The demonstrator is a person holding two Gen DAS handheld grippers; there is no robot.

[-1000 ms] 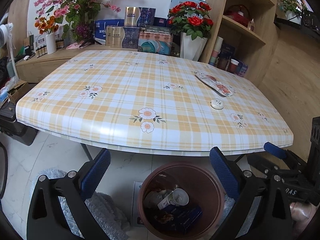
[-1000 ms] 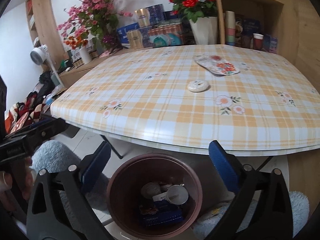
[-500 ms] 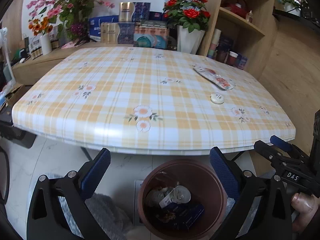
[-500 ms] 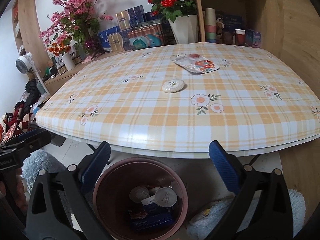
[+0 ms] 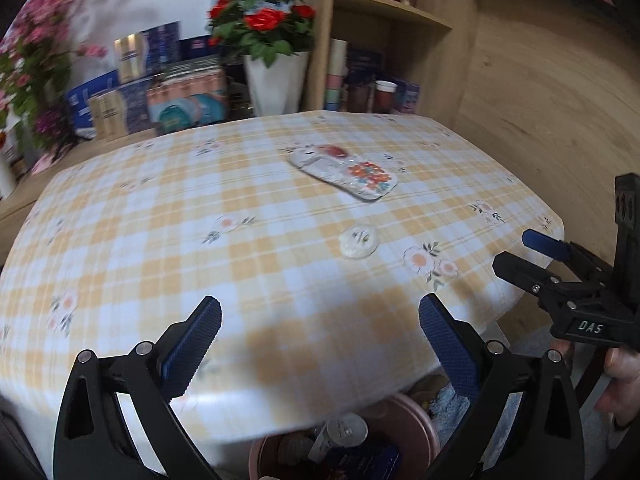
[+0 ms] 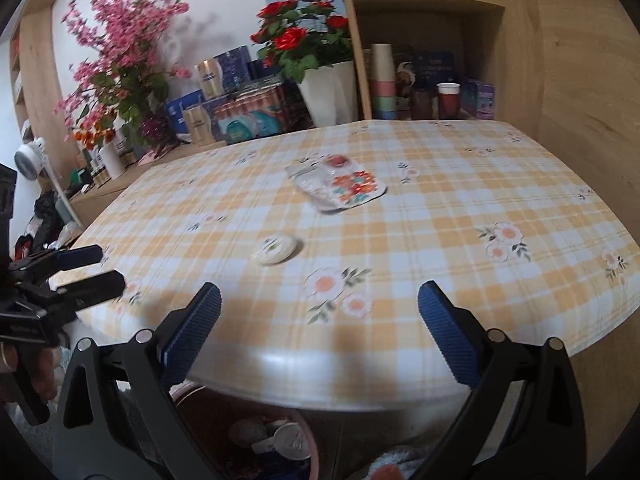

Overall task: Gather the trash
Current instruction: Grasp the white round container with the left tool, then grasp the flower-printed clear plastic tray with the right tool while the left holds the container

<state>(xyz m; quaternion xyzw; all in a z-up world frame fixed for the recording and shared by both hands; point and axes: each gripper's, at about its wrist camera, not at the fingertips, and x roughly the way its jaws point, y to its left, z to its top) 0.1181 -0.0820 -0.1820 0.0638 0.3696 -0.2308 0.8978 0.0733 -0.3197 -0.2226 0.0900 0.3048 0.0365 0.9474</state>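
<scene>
Trash already sits in the brown bin [image 6: 308, 436] below the surface [image 6: 440, 216], while a flat wrapper [image 6: 340, 186] and small round lid [image 6: 276, 249] remain on top, with left tongs [image 5: 320, 344] and right tongs [image 6: 320, 336] both wide open, empty.

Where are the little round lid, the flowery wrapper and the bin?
round lid [image 6: 275, 249], right wrist view, top face.
flowery wrapper [image 6: 340, 186], right wrist view, printed middle.
bin [image 5: 416, 424], left wrist view, rim.
</scene>
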